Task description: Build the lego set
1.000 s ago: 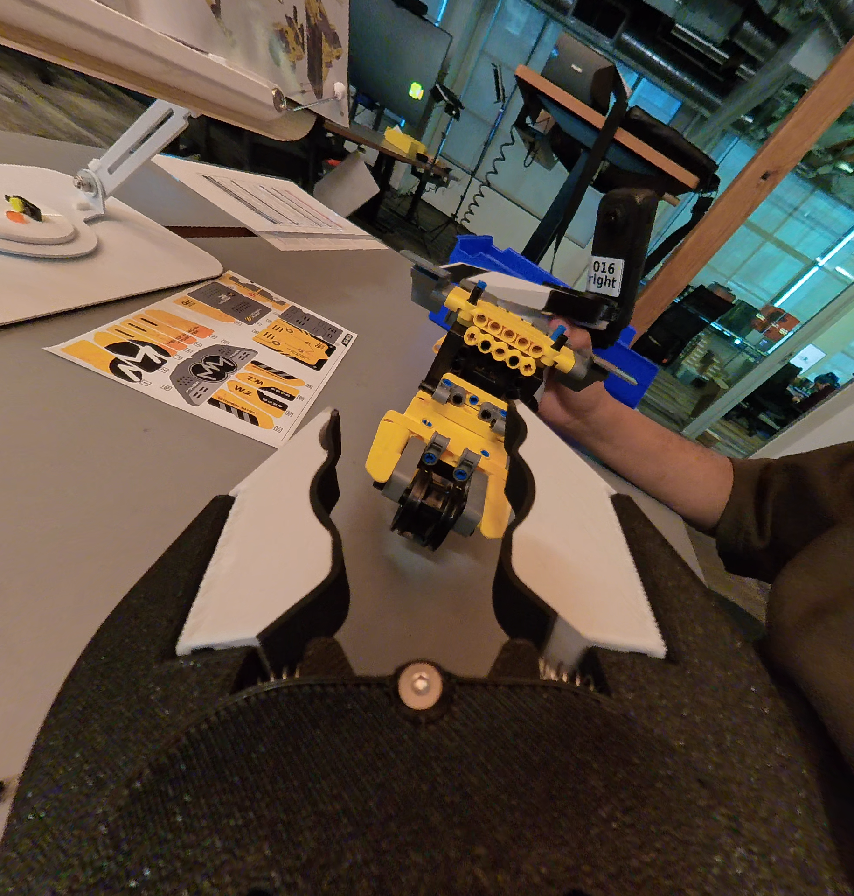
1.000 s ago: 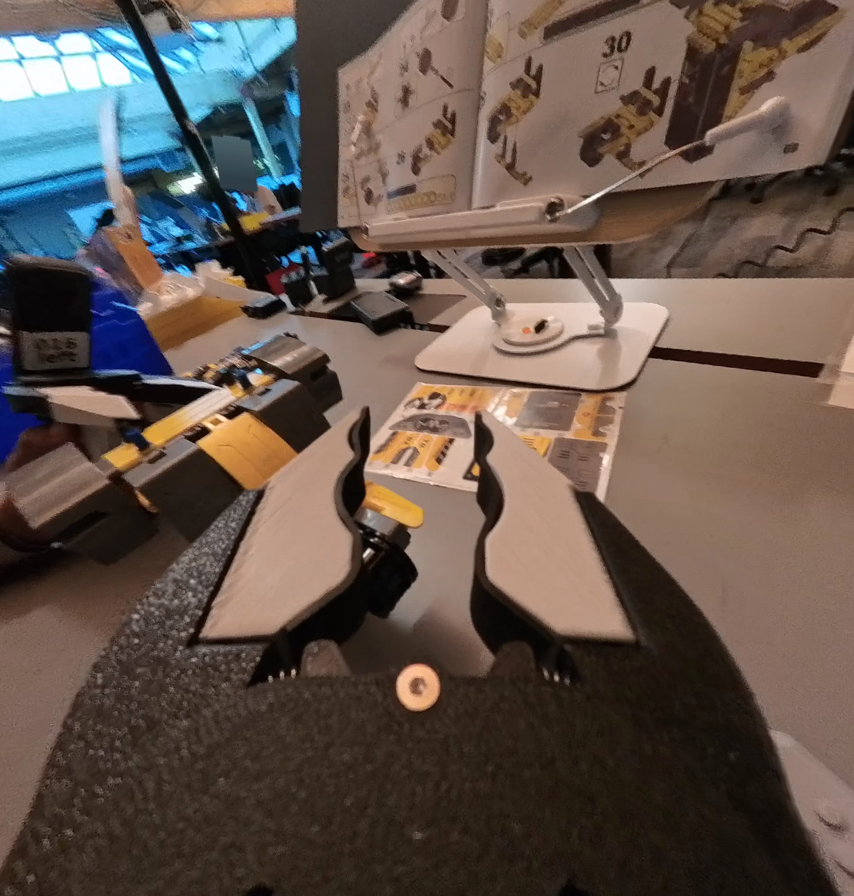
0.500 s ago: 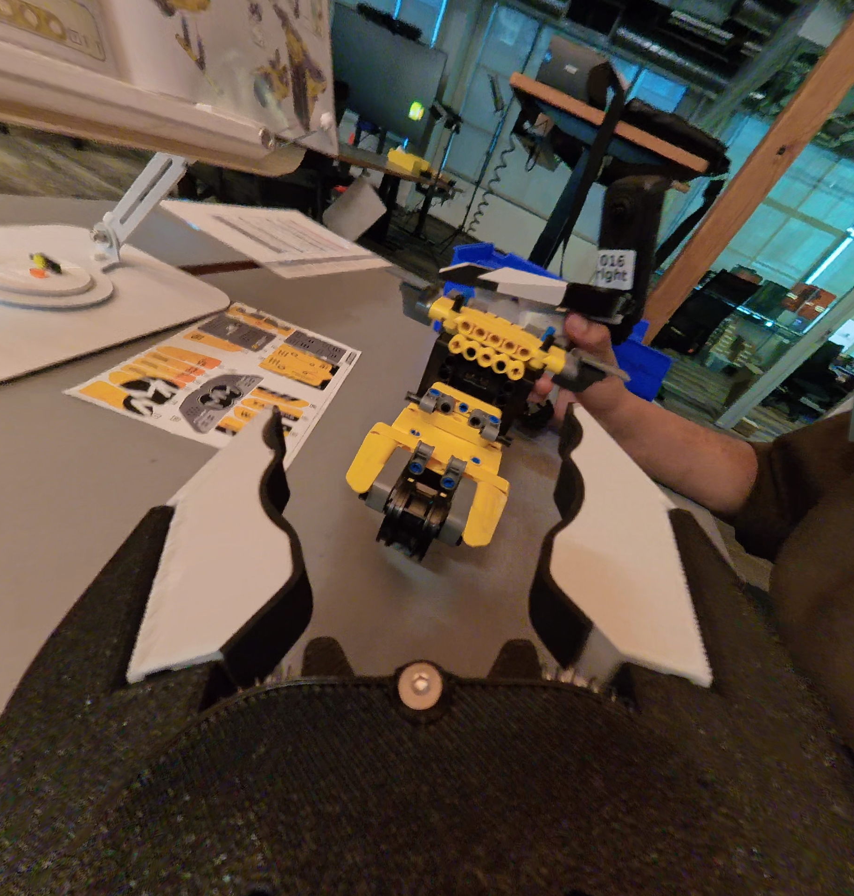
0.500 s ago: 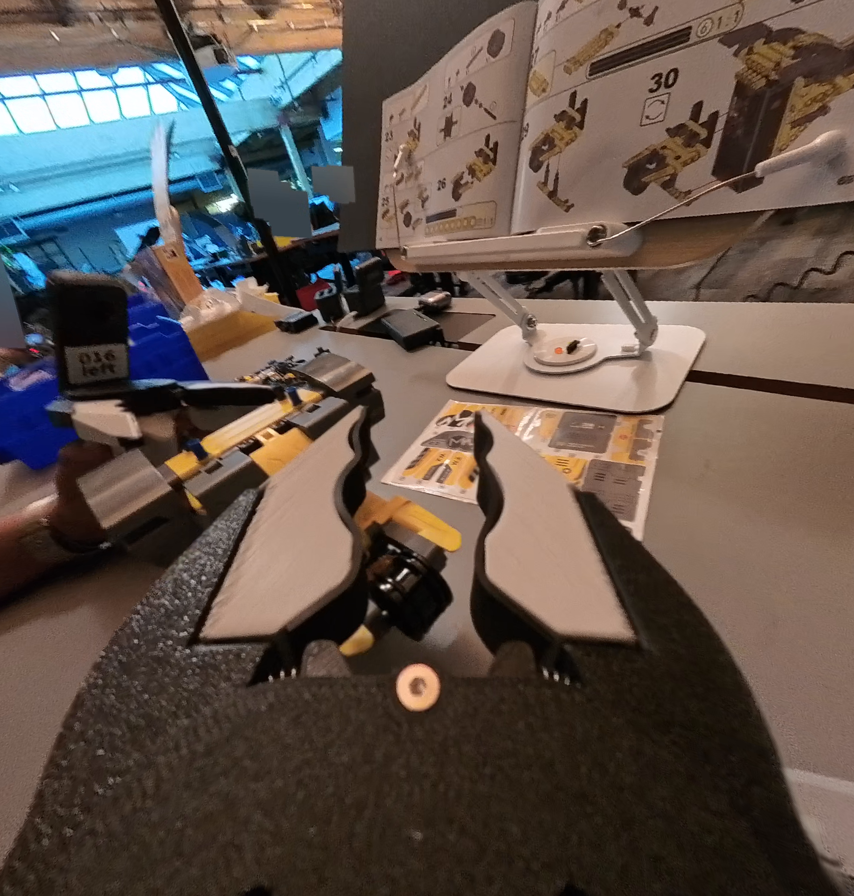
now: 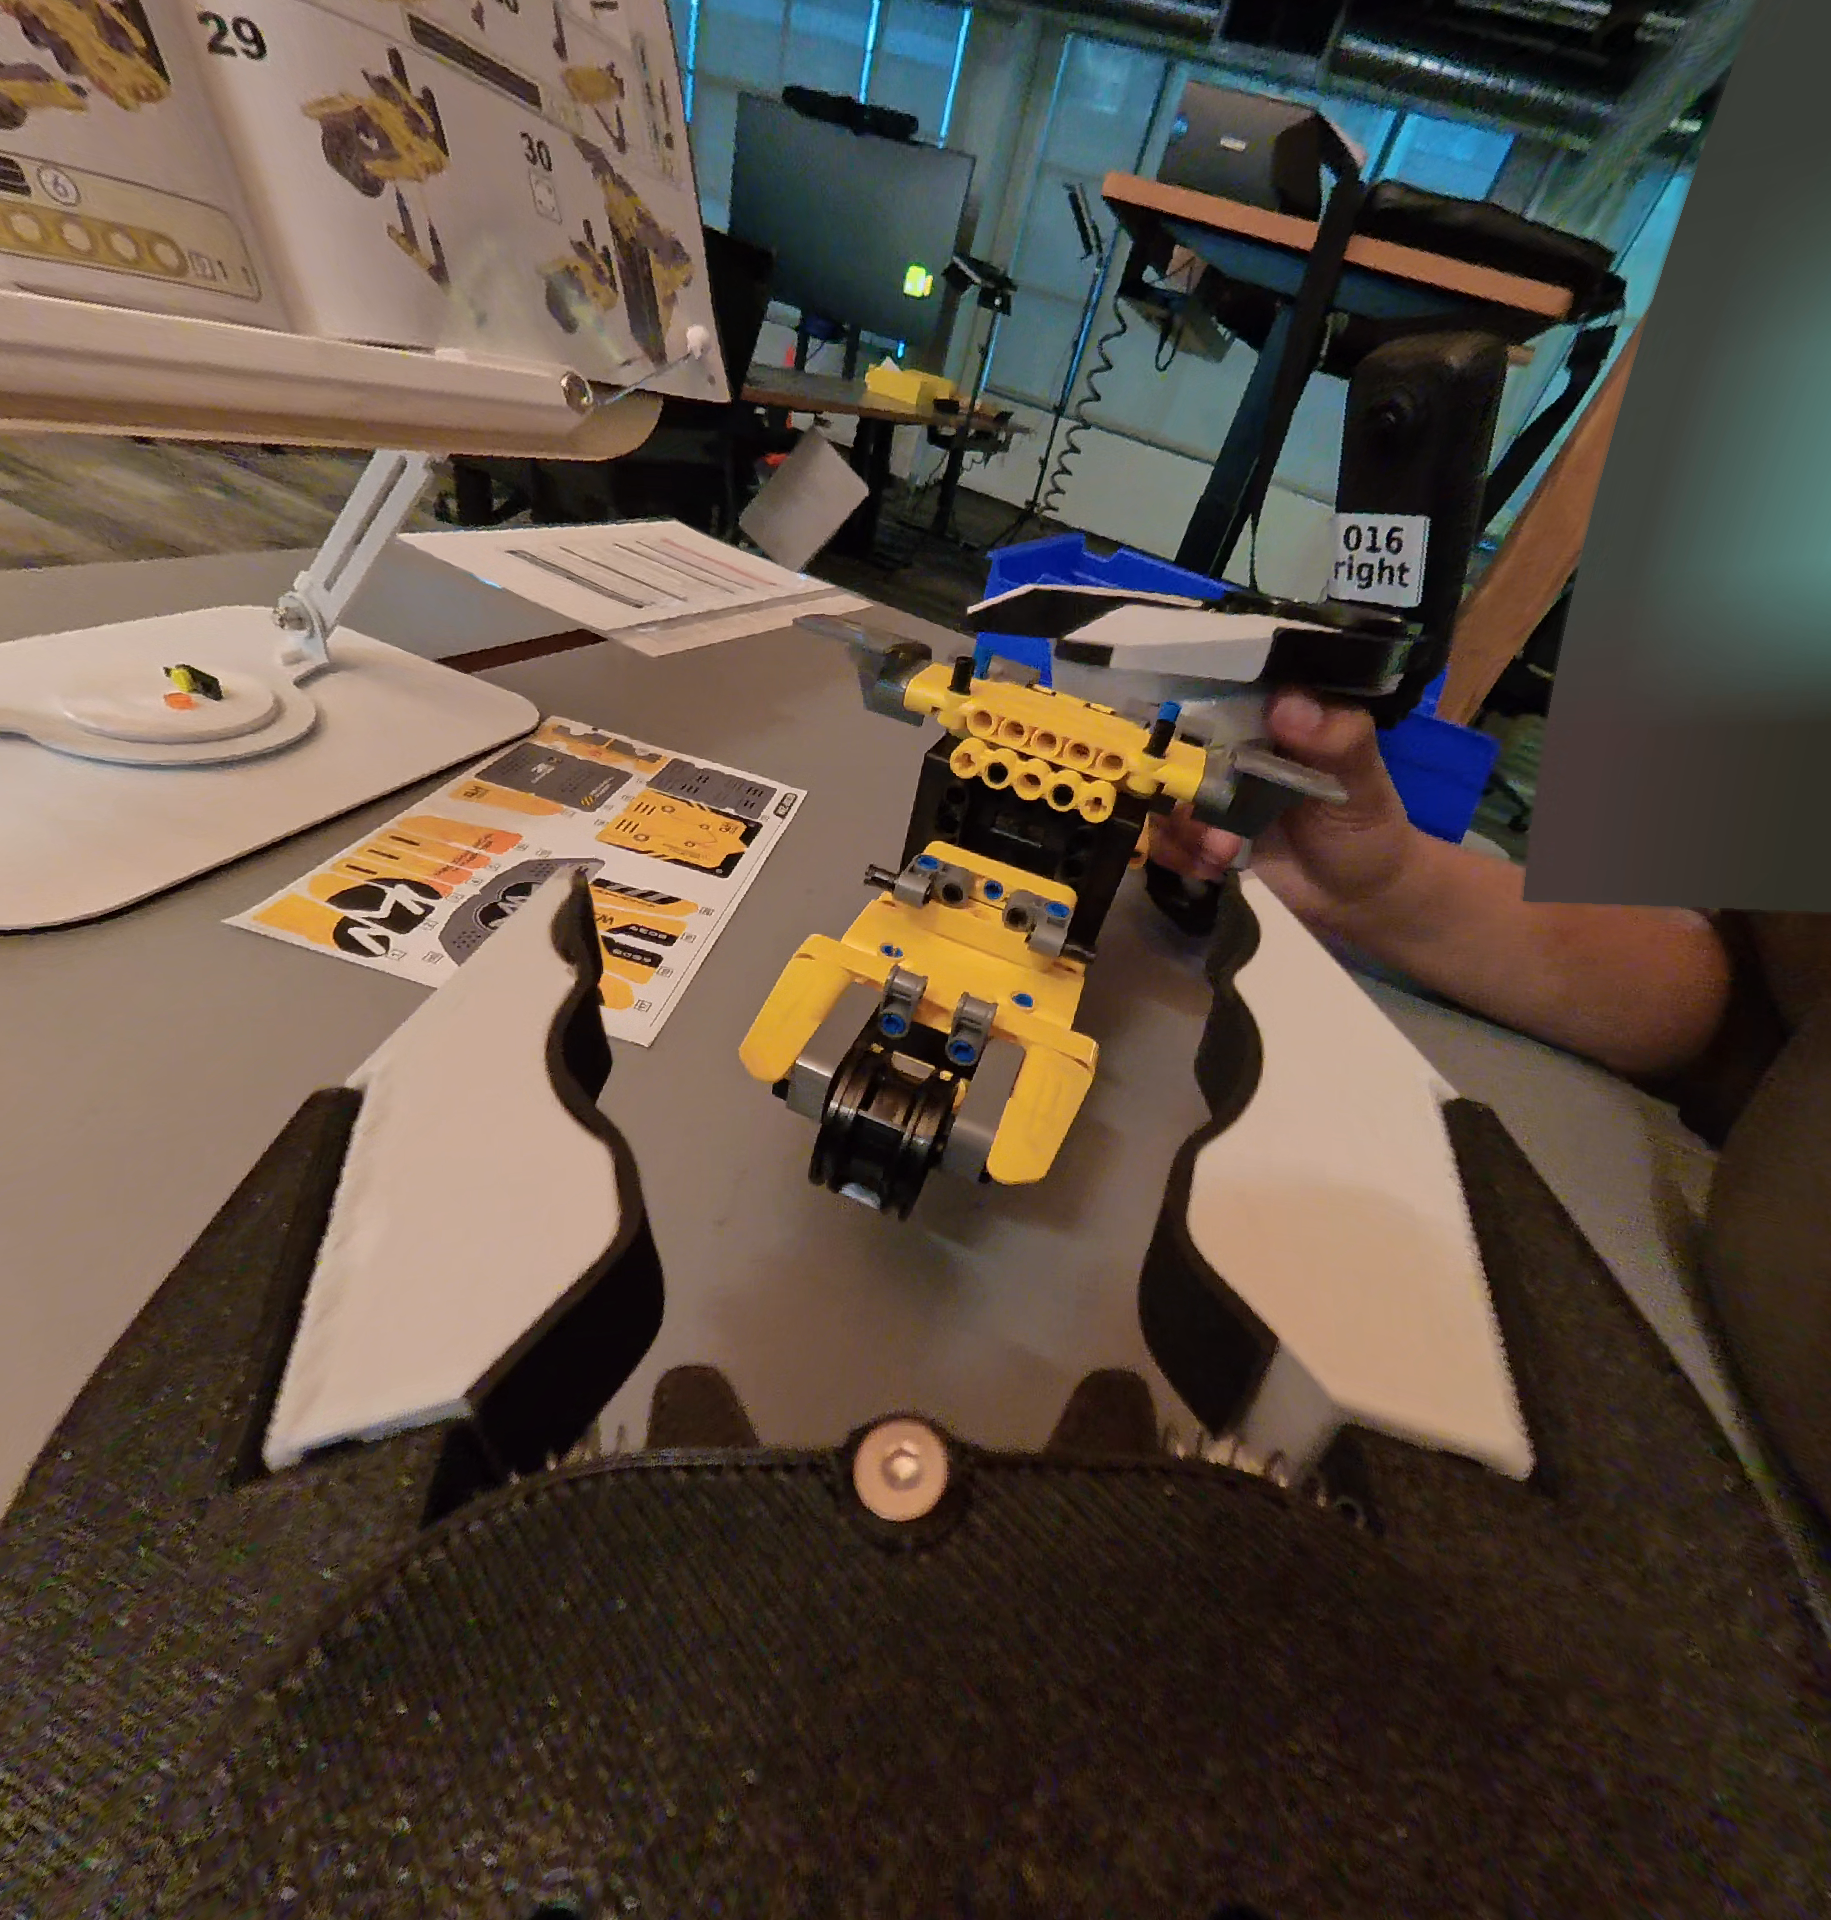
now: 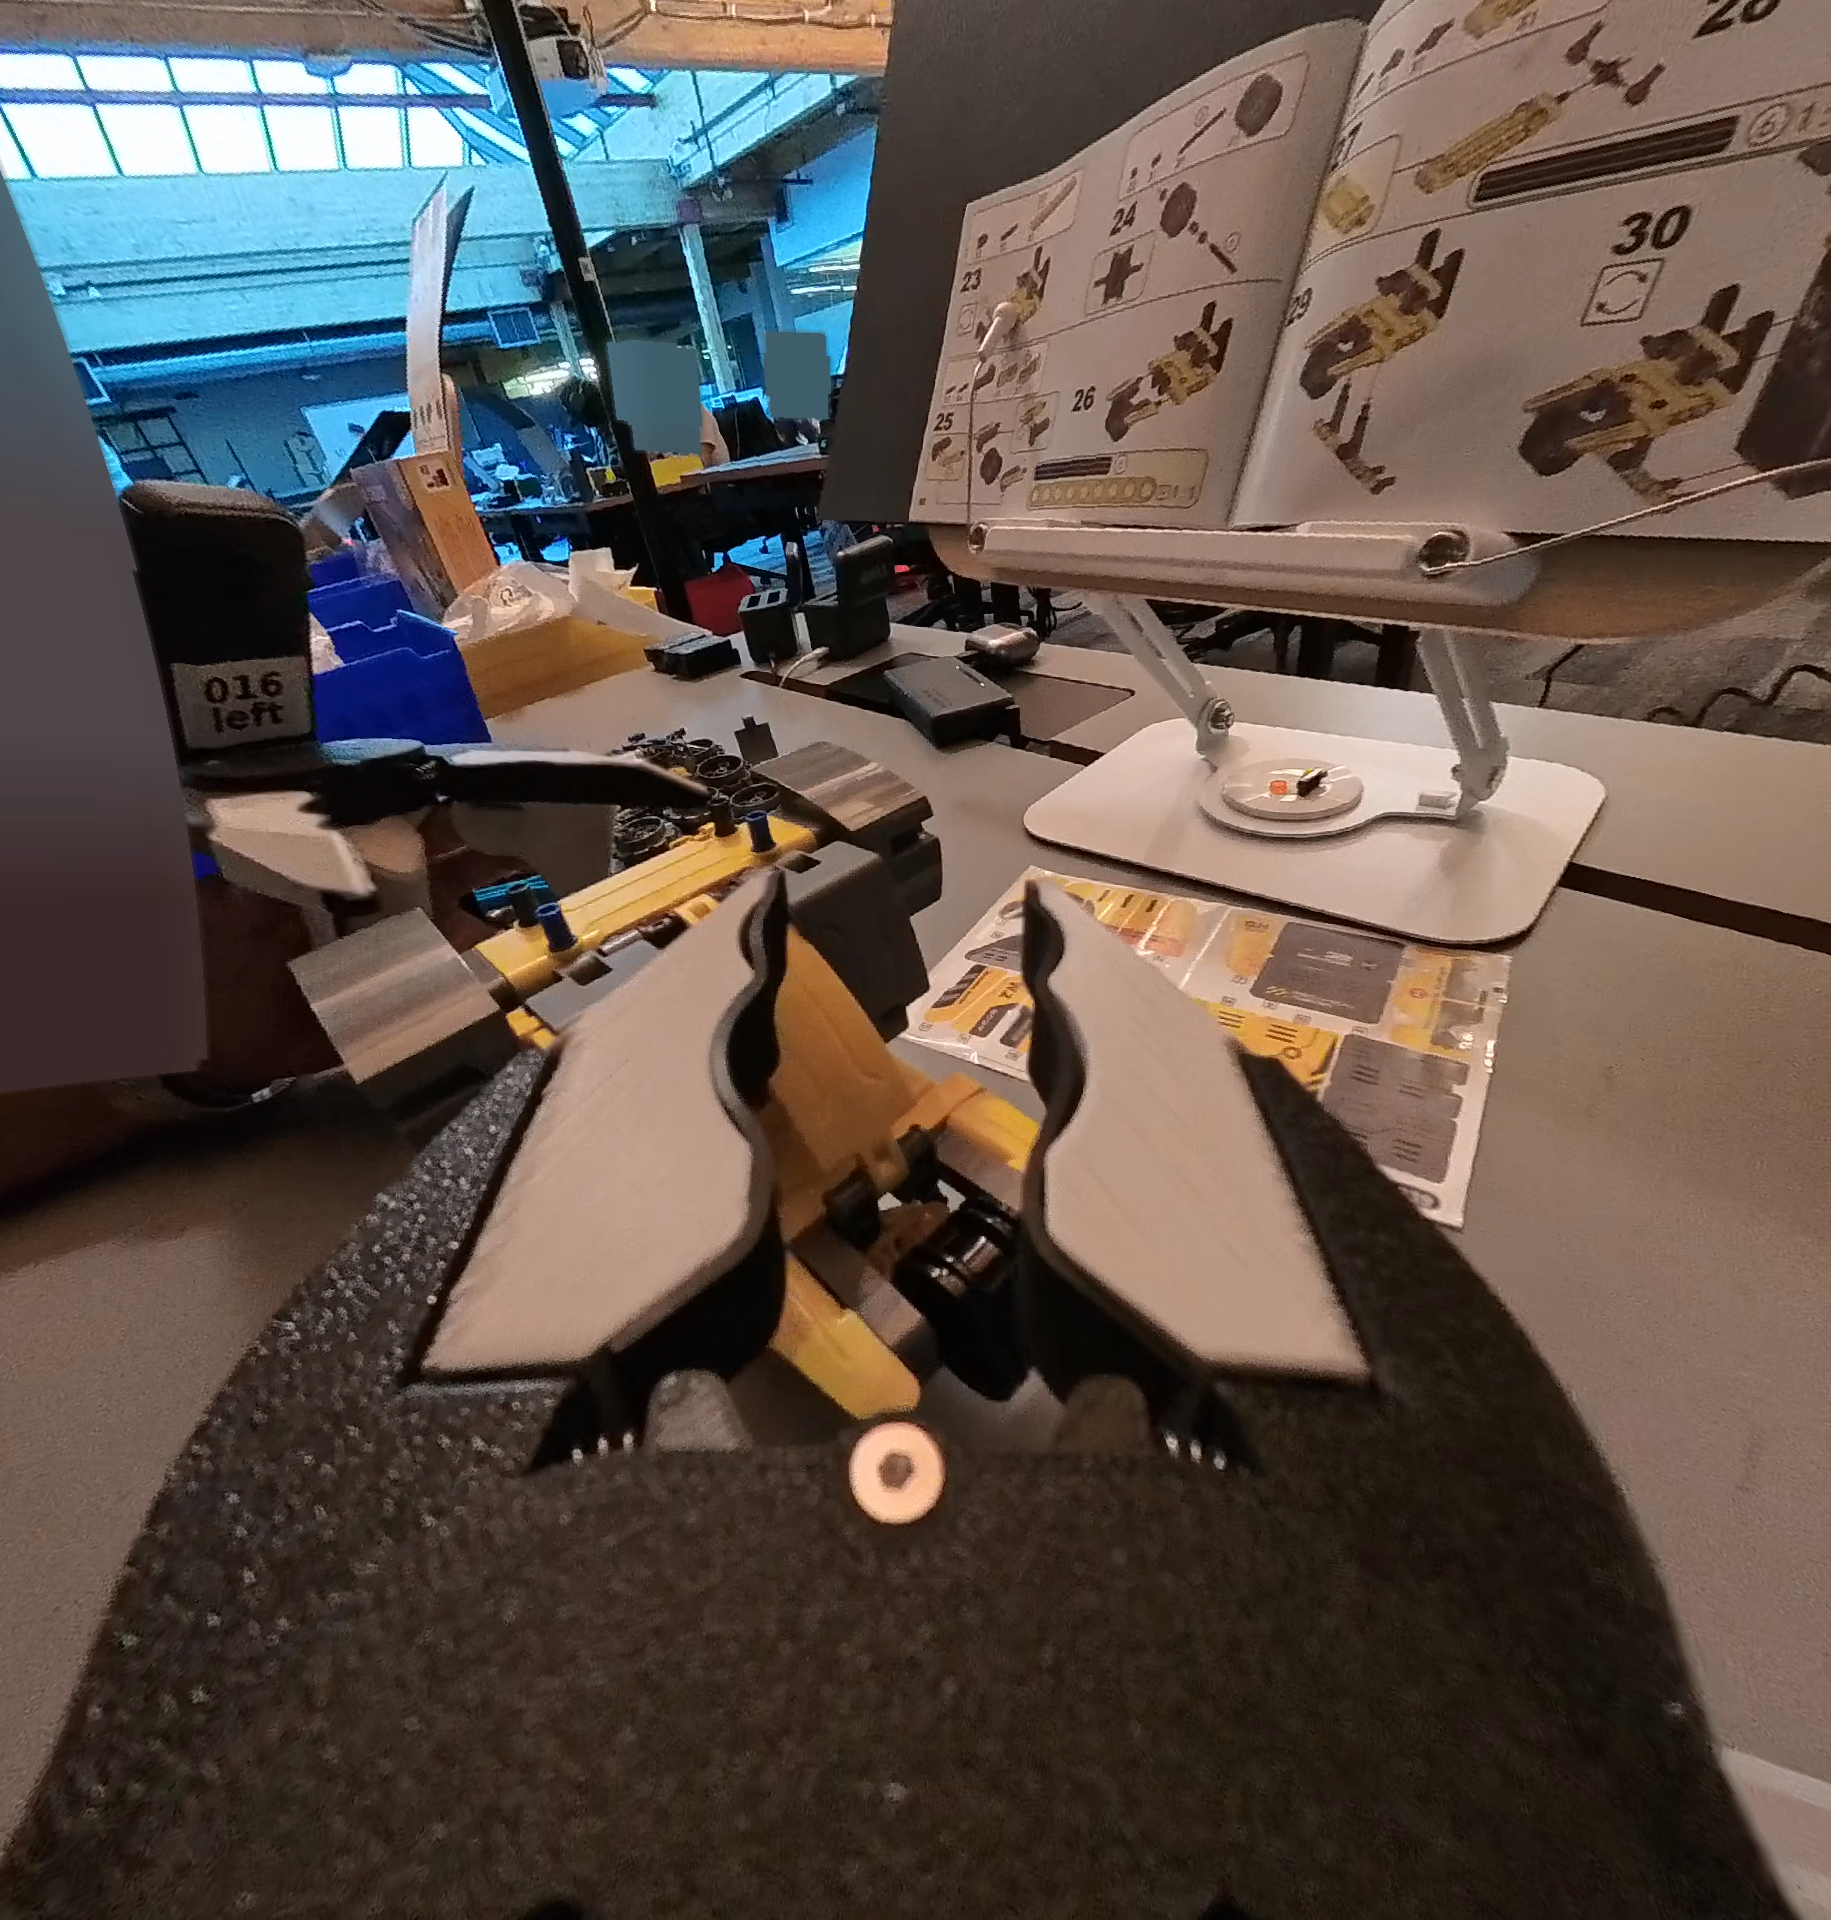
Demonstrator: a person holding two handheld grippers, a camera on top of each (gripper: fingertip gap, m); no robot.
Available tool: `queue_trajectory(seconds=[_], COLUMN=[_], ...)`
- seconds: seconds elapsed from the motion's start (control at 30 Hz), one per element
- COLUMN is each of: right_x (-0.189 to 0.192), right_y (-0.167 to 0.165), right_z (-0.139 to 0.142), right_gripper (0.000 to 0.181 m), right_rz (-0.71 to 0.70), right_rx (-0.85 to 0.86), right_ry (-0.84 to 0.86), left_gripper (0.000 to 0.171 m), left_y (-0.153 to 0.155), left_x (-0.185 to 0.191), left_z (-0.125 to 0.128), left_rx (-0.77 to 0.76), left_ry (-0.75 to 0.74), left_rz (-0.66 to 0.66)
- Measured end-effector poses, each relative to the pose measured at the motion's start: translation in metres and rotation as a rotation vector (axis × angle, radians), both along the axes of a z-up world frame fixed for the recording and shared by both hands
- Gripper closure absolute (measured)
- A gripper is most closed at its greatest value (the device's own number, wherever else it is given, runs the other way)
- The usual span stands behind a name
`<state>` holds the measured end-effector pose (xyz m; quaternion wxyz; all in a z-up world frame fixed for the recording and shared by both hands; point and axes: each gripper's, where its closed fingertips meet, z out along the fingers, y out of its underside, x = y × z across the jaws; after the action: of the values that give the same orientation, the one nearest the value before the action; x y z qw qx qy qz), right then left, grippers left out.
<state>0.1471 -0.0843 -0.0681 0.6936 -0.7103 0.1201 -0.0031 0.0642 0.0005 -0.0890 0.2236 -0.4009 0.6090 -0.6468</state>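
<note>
Two grippers worked around the yellow-and-black brick model (image 5: 932,997) on the grey table (image 5: 163,1143). Left gripper (image 5: 895,1049) had its fingers spread wide, flanking the model's wheel end without touching. Right gripper (image 6: 900,1049) looked clamped on the model's yellow far end. Beside the model lay a sticker sheet (image 5: 537,862). Held at one end only, the model might twist or shed pieces.

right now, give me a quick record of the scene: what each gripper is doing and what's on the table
left gripper: open, fingers either side of the yellow and black brick-built vehicle model's wheel end, not touching
right gripper: shut on the model's far end
grey table: yellow and grey sticker sheet beside model
white stand: holds open instruction booklet
</note>
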Motion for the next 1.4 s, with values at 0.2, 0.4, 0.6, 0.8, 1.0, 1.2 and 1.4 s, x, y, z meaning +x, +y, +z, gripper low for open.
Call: queue_trajectory(seconds=[0.2, 0.4, 0.6, 0.8, 1.0, 1.2, 1.4], right_x=[0.004, 0.009, 0.013, 0.018, 0.018, 0.014, 0.008], right_y=[-0.004, -0.01, -0.015, -0.014, -0.01, -0.01, -0.008], right_z=[0.005, 0.012, 0.019, 0.01, 0.0, 0.005, 0.01], right_gripper=[0.137, 0.137, 0.137, 0.137, 0.137, 0.137, 0.136], right_rz=[-0.006, -0.003, 0.012, -0.001, 0.014, 0.036, 0.053], right_rx=[0.04, 0.093, 0.156, 0.13, 0.109, 0.121, 0.129], right_ry=[0.039, 0.1, 0.178, 0.169, 0.196, 0.205, 0.204], left_gripper=[0.062, 0.063, 0.064, 0.074, 0.075, 0.075, 0.077], left_y=[-0.002, -0.002, -0.007, -0.012, -0.015, -0.014, -0.011], left_x=[-0.001, -0.001, -0.005, -0.004, -0.004, -0.002, 0.001], left_z=[0.003, 0.004, 0.013, 0.005, 0.006, 0.003, -0.002], left_rx=[0.01, 0.006, -0.014, 0.082, 0.073, 0.069, 0.067], left_ry=[-0.02, -0.023, -0.04, -0.037, -0.033, -0.02, -0.002], left_rz=[0.004, 0.005, -0.01, 0.002, -0.005, 0.001, 0.016])
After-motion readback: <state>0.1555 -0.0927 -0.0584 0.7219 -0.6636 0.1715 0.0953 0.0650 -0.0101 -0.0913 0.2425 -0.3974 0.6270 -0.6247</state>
